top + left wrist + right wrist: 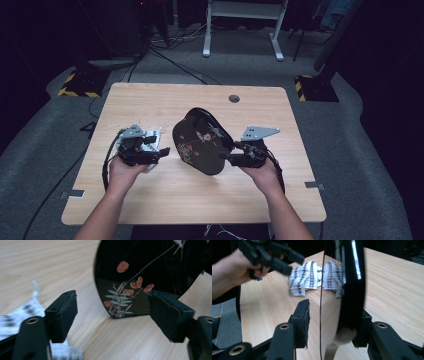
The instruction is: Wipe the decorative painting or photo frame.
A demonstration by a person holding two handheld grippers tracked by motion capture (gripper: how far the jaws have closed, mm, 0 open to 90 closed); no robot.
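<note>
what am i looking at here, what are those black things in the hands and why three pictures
A person sits at a light wooden table and holds a hand-held gripping tool in each hand; no robot arm is involved. The high view looks down from above: the left tongs are at the left, the right tongs at the right. The other two pictures come from small cameras riding on each tool, looking along its two black jaws.

Between the hands stands a glossy black lacquered tray with painted red blossoms and green leaves, tipped up on its edge. Its rim sits between the right tongs' jaws, which stand apart, a gap showing beside one pad. The left tongs are open and hold nothing. A white cloth with dark dots lies on the table below the left hand.
</note>
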